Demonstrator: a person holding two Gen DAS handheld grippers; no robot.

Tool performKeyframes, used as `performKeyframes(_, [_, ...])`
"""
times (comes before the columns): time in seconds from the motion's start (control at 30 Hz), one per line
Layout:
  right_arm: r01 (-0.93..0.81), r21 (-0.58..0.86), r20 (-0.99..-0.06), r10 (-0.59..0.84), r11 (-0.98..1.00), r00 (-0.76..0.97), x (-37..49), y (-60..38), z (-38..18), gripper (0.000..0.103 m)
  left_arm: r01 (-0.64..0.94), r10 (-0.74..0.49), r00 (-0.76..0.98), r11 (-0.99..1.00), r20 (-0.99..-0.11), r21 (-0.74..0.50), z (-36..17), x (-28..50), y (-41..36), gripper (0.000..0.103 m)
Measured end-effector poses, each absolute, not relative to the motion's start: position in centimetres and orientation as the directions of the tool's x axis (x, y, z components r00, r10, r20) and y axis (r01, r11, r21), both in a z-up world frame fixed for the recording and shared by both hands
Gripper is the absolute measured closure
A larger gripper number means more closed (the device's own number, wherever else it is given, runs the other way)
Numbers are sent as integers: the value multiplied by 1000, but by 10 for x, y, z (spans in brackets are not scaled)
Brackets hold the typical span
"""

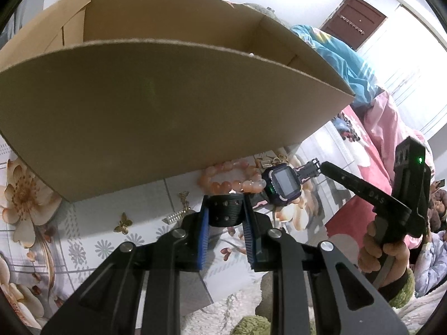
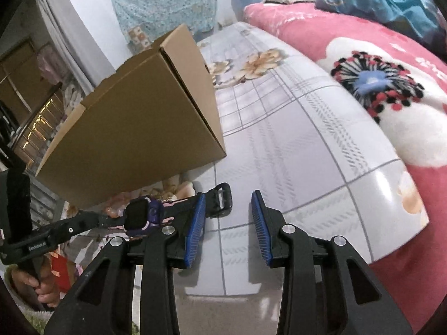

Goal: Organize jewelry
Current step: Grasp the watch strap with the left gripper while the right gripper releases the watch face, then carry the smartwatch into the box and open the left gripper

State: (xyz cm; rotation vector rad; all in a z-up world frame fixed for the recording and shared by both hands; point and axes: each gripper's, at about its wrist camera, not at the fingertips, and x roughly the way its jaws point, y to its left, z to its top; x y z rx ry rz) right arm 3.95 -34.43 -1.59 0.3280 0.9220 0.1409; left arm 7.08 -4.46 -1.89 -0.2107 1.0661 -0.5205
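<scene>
- Left gripper [image 1: 226, 209] clamped on strap of watch [image 1: 282, 185], on table [image 1: 117, 223] below box [image 1: 167, 106].
- Strap axis runs 8-to-2 o'clock.
- Right gripper [image 2: 228, 220] part-open, empty; buckle end at its 10 o'clock.

the left gripper [image 1: 225, 209] pinches the black strap of a watch [image 1: 282, 185] lying on the flowered table [image 1: 83, 223], beside a pink bead bracelet [image 1: 232, 178] below a cardboard box [image 1: 156, 117].
</scene>
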Motion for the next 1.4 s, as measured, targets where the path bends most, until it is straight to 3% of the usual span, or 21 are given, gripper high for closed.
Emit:
performKeyframes(0.33, [44, 479, -724, 367, 877, 584, 42, -350, -18, 69, 316, -507, 358, 856, -784, -409, -24, 69, -48, 82])
performKeyframes(0.47, [48, 629, -652, 493, 776, 576, 43, -360, -24, 78, 314, -509, 354, 855, -784, -414, -25, 70, -48, 82])
performKeyframes(0.77, [53, 606, -657, 462, 794, 595, 43, -358, -19, 98, 318, -512, 358, 853, -781, -413, -24, 72, -48, 82])
performKeyframes(1.13, [-106, 580, -559, 489, 808, 669, 23, -338, 41, 99, 364, -539, 400, 836, -741, -411, -4, 66, -48, 83])
performKeyframes(1.4, [-130, 584, -529, 497, 801, 687, 28, -337, 54, 100, 381, -549, 426, 830, -720, -407, 6, 61, -43, 83])
